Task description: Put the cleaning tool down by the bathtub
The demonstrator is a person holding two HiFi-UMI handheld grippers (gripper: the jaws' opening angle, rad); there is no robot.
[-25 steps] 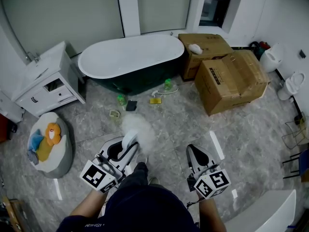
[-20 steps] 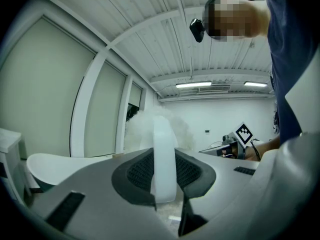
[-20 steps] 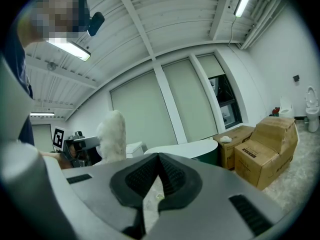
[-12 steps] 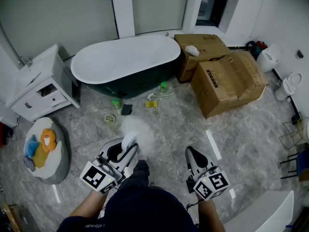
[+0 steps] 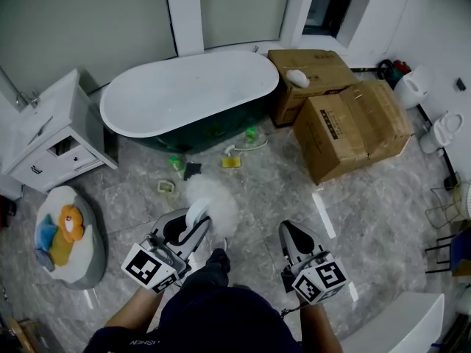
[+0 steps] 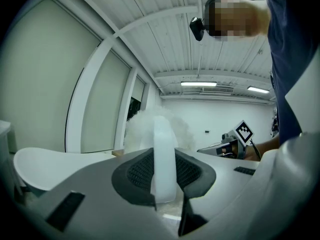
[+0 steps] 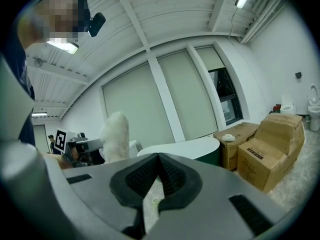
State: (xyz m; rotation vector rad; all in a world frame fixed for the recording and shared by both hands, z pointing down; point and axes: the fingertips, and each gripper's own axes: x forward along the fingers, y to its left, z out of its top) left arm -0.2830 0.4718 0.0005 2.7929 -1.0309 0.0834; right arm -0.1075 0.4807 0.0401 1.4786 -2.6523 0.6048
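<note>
My left gripper is shut on the white handle of a fluffy white duster, whose head points toward the tub. The handle sits upright between the dark pads. The bathtub, white inside and dark green outside, stands ahead across the marble floor. My right gripper hangs to the right, shut with nothing between its pads. In the right gripper view the duster shows at left and the tub beyond.
Small bottles, a sponge and a hose lie on the floor beside the tub. Two cardboard boxes stand at right, a white vanity at left, and a grey basket with toys on the floor.
The view has shifted slightly toward the tub; the tub and vanity appear a little further left. Both grippers keep their pose, the left still holding the duster.
</note>
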